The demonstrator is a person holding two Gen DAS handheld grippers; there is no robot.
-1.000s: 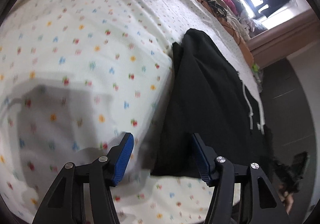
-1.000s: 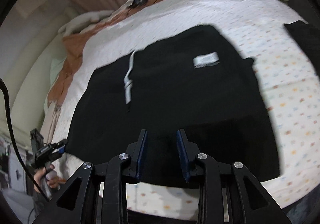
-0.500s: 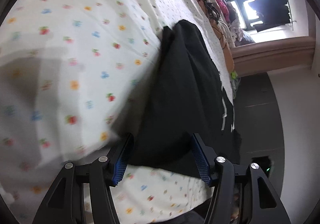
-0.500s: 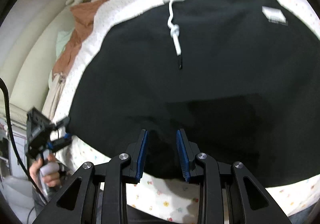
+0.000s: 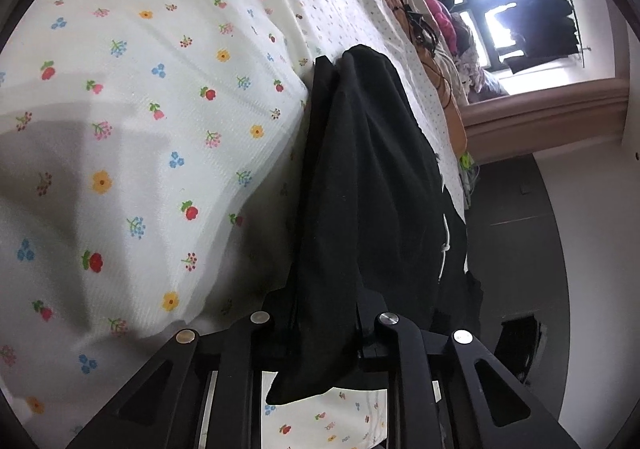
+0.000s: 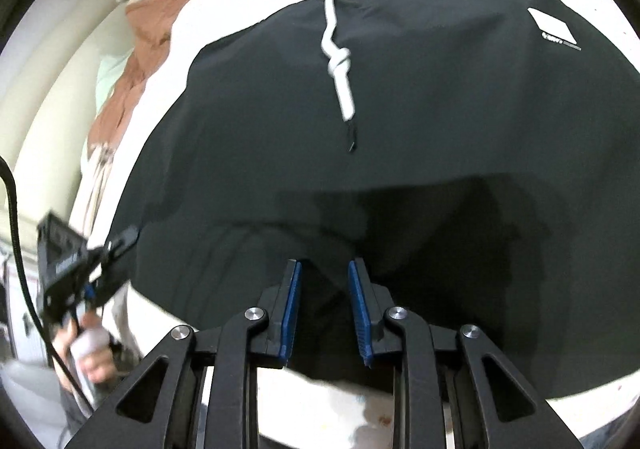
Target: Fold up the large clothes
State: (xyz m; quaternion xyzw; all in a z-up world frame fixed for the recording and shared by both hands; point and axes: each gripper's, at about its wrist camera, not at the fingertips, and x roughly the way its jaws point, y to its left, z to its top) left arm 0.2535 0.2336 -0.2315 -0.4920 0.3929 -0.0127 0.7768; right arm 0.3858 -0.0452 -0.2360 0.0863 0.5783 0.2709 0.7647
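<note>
With the left gripper (image 5: 324, 323) clamped on the black shorts' (image 6: 400, 129) edge and the right gripper's (image 6: 323, 289) fingers narrowly parted, empty, lifting one-sided could bunch the fabric.

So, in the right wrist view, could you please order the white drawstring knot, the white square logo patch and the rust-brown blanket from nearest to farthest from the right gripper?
1. White drawstring knot: straight ahead of the right gripper, mid-garment.
2. White square logo patch: upper right, near the waistband.
3. Rust-brown blanket: upper left, beyond the black garment.
</note>
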